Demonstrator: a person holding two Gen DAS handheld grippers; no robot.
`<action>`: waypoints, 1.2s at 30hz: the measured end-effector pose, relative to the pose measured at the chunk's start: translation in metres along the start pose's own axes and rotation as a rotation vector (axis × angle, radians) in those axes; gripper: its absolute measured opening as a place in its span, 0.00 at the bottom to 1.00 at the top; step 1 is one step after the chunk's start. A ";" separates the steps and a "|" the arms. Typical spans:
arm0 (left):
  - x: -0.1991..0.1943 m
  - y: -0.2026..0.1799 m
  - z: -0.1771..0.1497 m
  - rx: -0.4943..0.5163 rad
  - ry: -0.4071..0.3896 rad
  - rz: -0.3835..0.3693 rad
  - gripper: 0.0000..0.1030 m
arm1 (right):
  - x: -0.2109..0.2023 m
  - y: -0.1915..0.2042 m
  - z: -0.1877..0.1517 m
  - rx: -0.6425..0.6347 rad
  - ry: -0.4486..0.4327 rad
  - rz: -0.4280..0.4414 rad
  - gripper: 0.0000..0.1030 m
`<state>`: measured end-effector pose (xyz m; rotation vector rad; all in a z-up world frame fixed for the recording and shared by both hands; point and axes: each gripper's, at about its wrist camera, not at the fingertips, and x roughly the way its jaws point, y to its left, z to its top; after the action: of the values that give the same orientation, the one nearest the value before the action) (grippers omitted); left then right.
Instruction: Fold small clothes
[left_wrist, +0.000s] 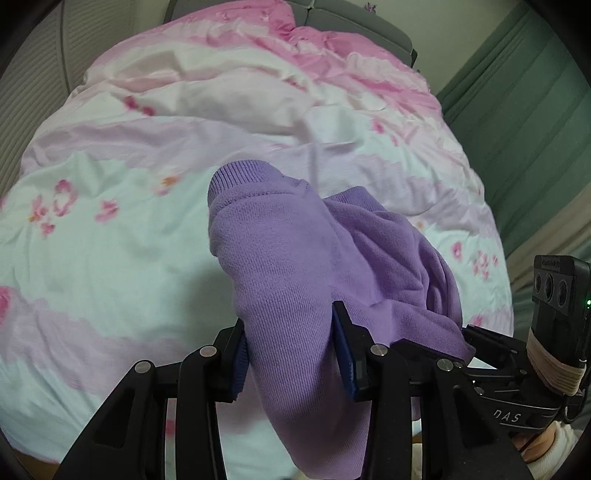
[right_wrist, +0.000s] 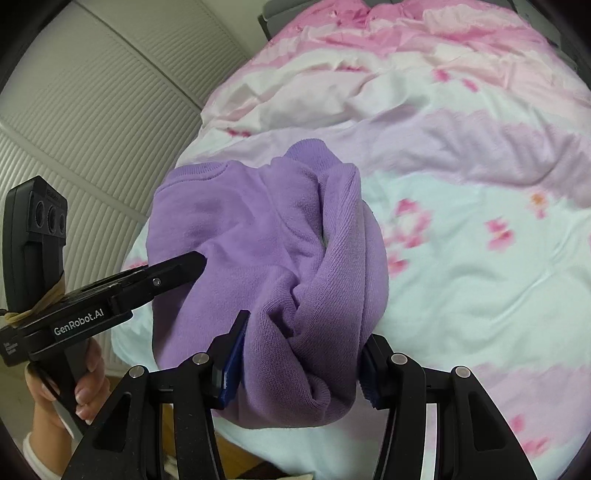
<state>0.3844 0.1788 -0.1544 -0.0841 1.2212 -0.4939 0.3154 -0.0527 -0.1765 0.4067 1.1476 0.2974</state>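
A purple sweatshirt was held bunched above the near edge of a pink floral duvet. The left gripper was clenched on one fold, the right gripper on another. Folding appeared barely begun; next, the garment would need spreading flat on the duvet.

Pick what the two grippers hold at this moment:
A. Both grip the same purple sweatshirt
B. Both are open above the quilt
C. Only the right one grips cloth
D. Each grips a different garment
A: the left gripper and the right gripper are each shut on bunched fabric of the one purple sweatshirt, above the floral quilt.
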 end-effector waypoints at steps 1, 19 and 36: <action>-0.003 0.018 0.000 -0.001 0.011 0.000 0.39 | 0.012 0.018 -0.002 0.007 0.001 -0.002 0.51; 0.013 0.221 0.068 0.174 0.118 0.006 0.39 | 0.186 0.183 0.038 0.027 0.056 -0.035 0.51; 0.099 0.284 0.093 0.331 0.263 0.116 0.53 | 0.301 0.181 0.066 0.174 0.202 -0.079 0.63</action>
<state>0.5845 0.3733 -0.2995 0.3410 1.3755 -0.6123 0.4883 0.2269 -0.3162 0.4903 1.3899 0.1724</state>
